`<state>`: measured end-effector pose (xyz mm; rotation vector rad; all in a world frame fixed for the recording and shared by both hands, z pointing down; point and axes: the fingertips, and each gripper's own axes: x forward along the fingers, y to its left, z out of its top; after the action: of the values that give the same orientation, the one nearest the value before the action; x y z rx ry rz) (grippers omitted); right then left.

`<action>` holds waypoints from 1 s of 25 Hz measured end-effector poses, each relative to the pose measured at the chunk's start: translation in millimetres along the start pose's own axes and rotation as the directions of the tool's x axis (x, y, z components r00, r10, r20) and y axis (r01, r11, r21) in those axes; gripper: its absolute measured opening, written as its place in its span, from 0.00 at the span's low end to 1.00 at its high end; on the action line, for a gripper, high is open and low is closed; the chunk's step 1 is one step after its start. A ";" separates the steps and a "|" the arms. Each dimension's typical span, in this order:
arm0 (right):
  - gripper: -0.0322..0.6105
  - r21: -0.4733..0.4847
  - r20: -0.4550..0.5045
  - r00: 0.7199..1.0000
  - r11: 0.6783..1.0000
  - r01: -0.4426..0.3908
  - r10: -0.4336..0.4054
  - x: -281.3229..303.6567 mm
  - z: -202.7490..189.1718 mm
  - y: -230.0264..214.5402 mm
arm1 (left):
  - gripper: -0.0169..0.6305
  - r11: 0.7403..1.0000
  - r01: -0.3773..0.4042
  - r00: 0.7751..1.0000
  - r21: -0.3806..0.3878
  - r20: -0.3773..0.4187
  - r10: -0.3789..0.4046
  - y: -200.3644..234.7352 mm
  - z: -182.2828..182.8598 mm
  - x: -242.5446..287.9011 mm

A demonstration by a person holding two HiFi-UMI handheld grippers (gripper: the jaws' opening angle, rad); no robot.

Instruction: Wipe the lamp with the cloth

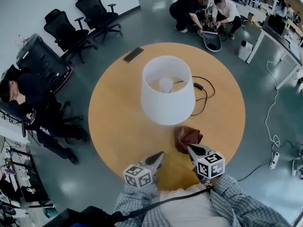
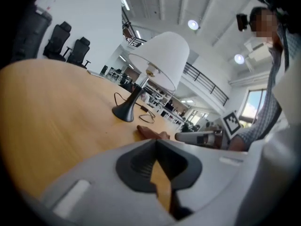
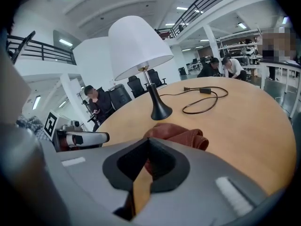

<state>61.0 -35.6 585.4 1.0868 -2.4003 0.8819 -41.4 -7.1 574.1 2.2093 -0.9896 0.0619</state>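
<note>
The right gripper (image 3: 148, 141) is clenched on the near edge of the cloth (image 3: 181, 133). Its jaws meet at the tips, and a strip of the red-brown fabric shows in the gap just behind them. The rest of the cloth lies bunched on the table (image 1: 118, 117), directly ahead of those tips and on the side towards the lamp (image 1: 168, 91).

In the head view the cloth sits between the right gripper and the lamp, just beside the near rim of the white shade, at the person's side of the round wooden top. The right gripper view shows it a little short of the lamp's dark flared base, apart from it.

The left gripper (image 2: 156, 141) is clenched shut and holds nothing; only bare wood shows through the gap behind its tips. It hangs low over the table's near edge, to the left of the right gripper and near it. The cloth lies ahead of it and to its right, not touching it.

The lamp stands upright near the table's middle. Its cord (image 1: 204, 91) loops on the far right side.
</note>
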 end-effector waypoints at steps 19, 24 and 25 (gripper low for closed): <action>0.06 -0.024 0.000 1.000 1.000 -0.008 0.008 3.9 0.5 0.6 | 0.03 0.971 -0.110 0.992 0.211 -0.042 0.121 9.2 0.2 -0.1; 0.06 -0.025 -0.008 1.000 1.000 -0.008 0.008 5.0 -0.3 -0.1 | 0.03 0.971 -0.104 0.992 0.217 -0.050 0.118 7.7 -1.2 2.1; 0.06 -0.022 -0.009 1.000 1.000 -0.009 0.009 4.8 -0.3 0.3 | 0.03 0.971 -0.103 0.992 0.216 -0.051 0.117 7.1 -1.5 1.8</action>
<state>57.6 -37.9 588.1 1.0628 -2.4036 0.8595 -44.5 -10.6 579.9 2.3266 -1.1135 0.3003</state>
